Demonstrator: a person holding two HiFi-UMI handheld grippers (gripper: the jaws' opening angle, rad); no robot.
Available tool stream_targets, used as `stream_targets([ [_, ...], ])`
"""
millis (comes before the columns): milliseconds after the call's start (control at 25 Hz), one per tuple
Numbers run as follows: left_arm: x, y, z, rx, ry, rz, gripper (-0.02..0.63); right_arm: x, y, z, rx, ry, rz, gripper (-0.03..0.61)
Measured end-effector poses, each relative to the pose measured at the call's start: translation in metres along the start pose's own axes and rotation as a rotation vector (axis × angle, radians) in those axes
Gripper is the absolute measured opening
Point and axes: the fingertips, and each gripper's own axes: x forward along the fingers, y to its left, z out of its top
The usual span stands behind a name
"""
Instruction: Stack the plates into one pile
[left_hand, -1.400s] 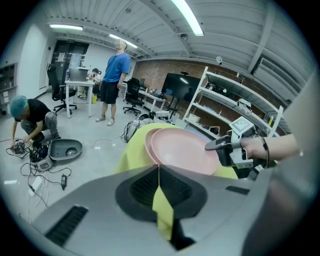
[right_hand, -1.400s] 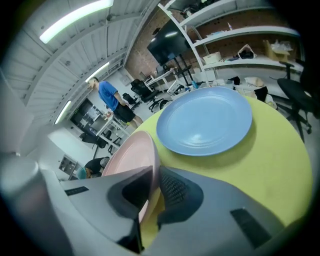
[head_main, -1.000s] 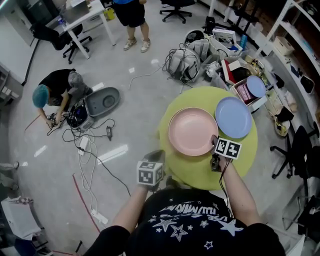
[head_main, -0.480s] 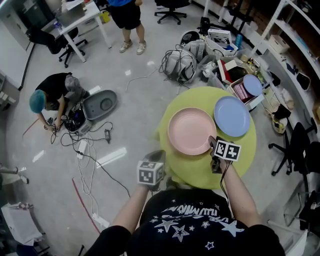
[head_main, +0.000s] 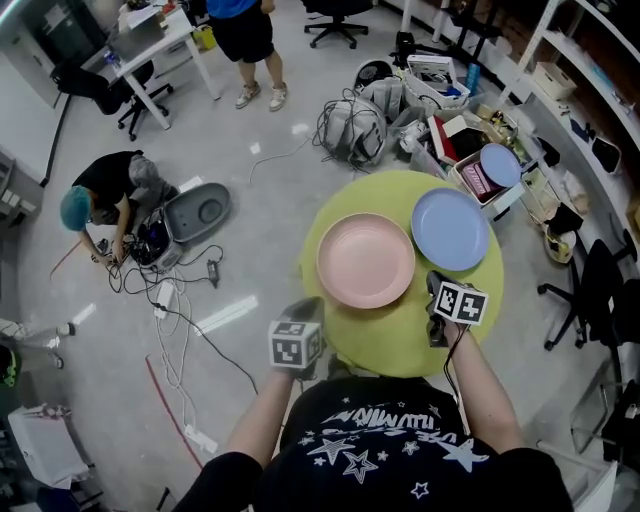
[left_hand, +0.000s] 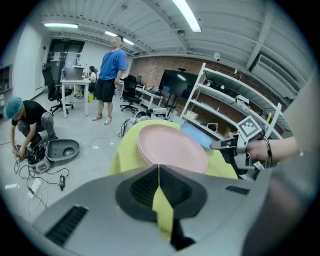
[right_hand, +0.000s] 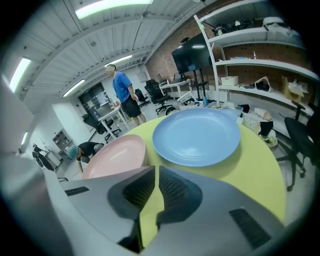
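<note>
In the head view, the pink plate (head_main: 365, 260) and the blue plate (head_main: 450, 229) lie flat, side by side and just apart, on the round yellow-green table (head_main: 400, 340). Nothing is stacked yet. Your right gripper (head_main: 434, 283) hovers just beside the near rims of both plates. Your left gripper (head_main: 303, 308) hangs at the table's near edge, off the plates.

In the left gripper view, your jaws are pressed together with nothing in them, and the pink plate sits just beyond their tips. The plate's left rim looks doubled, but you cannot tell whether that is one plate or two.

In the right gripper view, your jaws have just been closing and are drawn almost together with only a thin slit between them. They hold nothing and point at the gap between the two plates.

Both plates look rigid, smooth and fairly light, probably plastic. Expect the glossy surface to be slippery. Pinch the raised rim at the near edge and keep the plate level, because a tilt could let it slide out.

No brand or label shows on either plate. The only marks are the black-and-white square markers on the gripper cubes. The lettering on your shirt is too distorted to read.
</note>
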Motion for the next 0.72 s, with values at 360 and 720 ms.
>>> stream_targets([
  [360,0.012,-0.048,0.013,0.000,-0.047,0.058,0.018,-0.014,-0.080,0.015,0.046,0.006,-0.033,0.018],
  [720,0.021,-0.083,0.006,0.009,-0.036,0.130,0.020,-0.017,-0.143,0.028,0.130,-0.024,-0.002,0.018],
])
